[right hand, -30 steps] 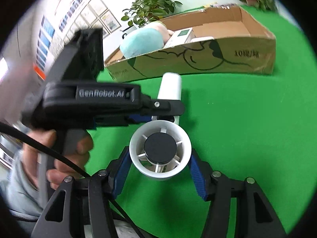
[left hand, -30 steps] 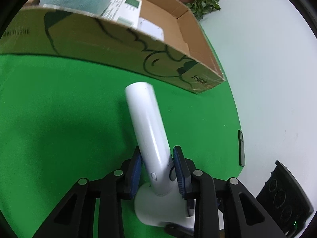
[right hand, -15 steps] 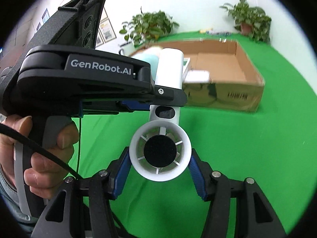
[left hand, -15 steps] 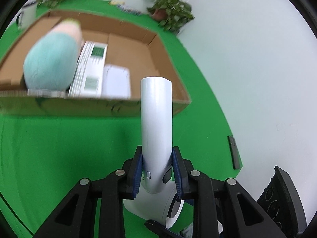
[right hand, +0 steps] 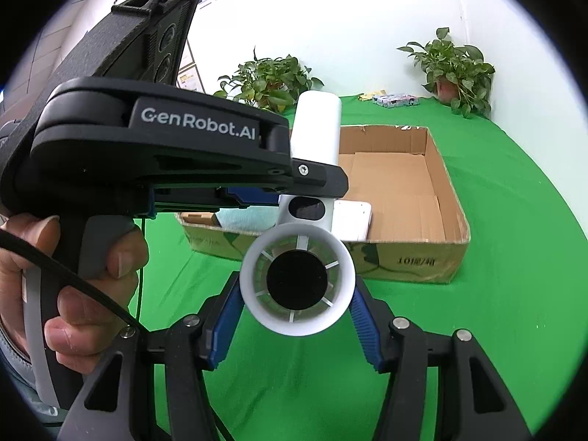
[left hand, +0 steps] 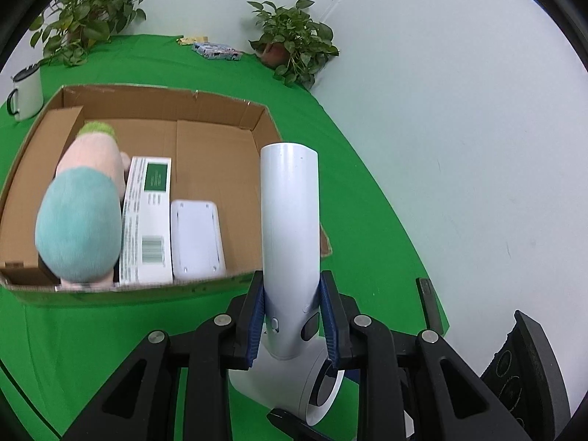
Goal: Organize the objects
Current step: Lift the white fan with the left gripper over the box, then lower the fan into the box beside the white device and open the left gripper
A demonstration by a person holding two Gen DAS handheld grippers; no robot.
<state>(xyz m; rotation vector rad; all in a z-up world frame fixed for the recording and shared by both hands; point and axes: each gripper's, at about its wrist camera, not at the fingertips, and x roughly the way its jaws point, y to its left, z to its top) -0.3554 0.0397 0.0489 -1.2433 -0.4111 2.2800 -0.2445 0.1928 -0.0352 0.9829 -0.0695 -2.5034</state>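
**A:** so what's the deal with the white hair dryer [left hand: 290, 242]? Both grippers on it?

**B:** Kinda. The left gripper [left hand: 292, 325] has its blue pads clamped tight on the handle, just above the buttons, so the handle sticks out forward toward the cardboard box [left hand: 205, 104]. The right gripper [right hand: 297, 325] is spread wide around the round barrel end. Its pads look just beside the rim, and I can't tell whether they actually touch it. My guess is the left one carries it and the right one just steadies it.

**A:** and the dryer's still outside the box?

**B:** Yep, it's held up in the air at the near wall of the box, with the handle tip out over that front edge.

**A:** room inside?

**B:** The left half is packed: plush toy [left hand: 79, 224], a white carton [left hand: 149, 220] and a flat white device [left hand: 196, 239] sit side by side. The right half is bare cardboard [right hand: 397, 187], so that's the obvious landing spot. The main thing is to clear the near wall and the right side wall without clipping the flat device.
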